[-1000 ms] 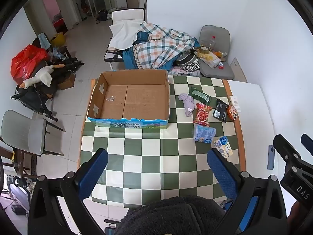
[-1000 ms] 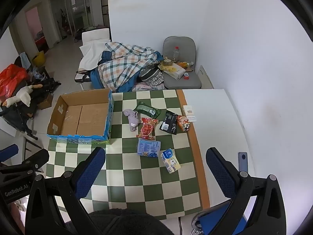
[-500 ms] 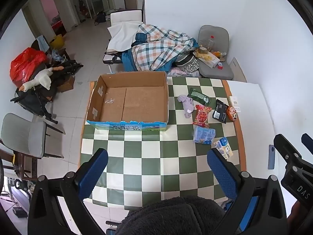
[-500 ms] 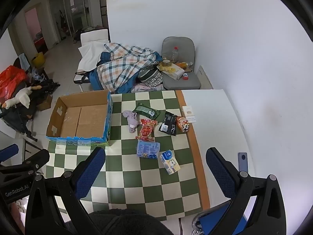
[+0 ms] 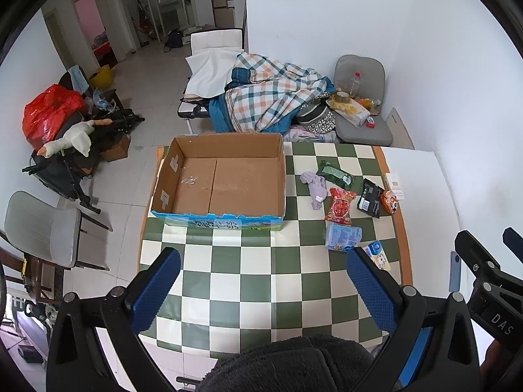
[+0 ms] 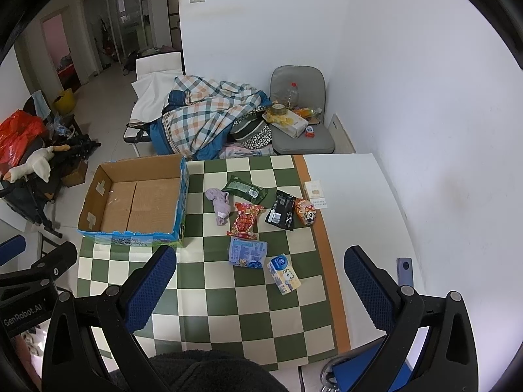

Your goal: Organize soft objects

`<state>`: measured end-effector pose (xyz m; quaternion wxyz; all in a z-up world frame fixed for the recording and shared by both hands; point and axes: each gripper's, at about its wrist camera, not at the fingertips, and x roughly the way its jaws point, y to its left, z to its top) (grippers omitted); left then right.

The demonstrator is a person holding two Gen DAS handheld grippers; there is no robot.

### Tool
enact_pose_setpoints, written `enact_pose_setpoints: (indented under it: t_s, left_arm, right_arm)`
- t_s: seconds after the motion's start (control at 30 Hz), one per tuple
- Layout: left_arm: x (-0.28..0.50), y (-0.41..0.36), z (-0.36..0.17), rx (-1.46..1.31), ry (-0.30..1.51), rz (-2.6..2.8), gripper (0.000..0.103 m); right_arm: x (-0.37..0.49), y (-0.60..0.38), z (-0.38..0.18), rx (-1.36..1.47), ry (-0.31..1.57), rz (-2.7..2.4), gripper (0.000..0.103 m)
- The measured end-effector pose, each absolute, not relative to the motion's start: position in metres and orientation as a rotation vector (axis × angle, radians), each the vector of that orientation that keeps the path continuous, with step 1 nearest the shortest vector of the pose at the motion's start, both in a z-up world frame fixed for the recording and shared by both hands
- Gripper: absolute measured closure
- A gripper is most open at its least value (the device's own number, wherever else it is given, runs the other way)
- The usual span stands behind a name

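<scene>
An empty cardboard box [image 5: 225, 179] [image 6: 137, 202] stands on the left of a green-and-white checked table [image 5: 261, 281] [image 6: 235, 307]. To its right lie soft items: a lilac sock [image 5: 315, 186] [image 6: 220, 204], a green packet [image 5: 336, 174] [image 6: 246, 189], a red snack bag [image 5: 340, 205] [image 6: 245, 220], a black packet [image 5: 369, 192] [image 6: 281, 210], a blue tissue pack [image 5: 343, 236] [image 6: 247, 252] and a small white-blue pack [image 5: 377, 254] [image 6: 283, 273]. My left gripper [image 5: 261, 282] and right gripper [image 6: 260, 289] are both open and empty, held high above the table's near edge.
A white board [image 6: 353, 209] with a phone [image 6: 405, 271] lies right of the checked cloth. Behind the table are a bed with a plaid blanket [image 5: 271, 98] and a grey chair [image 5: 362, 124]. Another chair [image 5: 42, 228] and clutter stand on the floor left.
Both views have drifted slightly, with the table and box sliding a little lower in frame. Nothing was gripped or moved on the table.
</scene>
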<state>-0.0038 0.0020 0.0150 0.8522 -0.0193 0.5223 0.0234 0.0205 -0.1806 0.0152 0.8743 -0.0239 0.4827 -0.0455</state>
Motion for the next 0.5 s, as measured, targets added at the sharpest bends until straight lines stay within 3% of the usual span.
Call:
enact_pose_setpoints:
  t_s: [0.5]
  left_arm:
    - [-0.0048,-0.0025,0.0214,-0.039,1.072,0.053,0.0]
  right_arm:
    - [0.0113,-0.1798,0.0252,-0.043,0.972,-0.099,0.0]
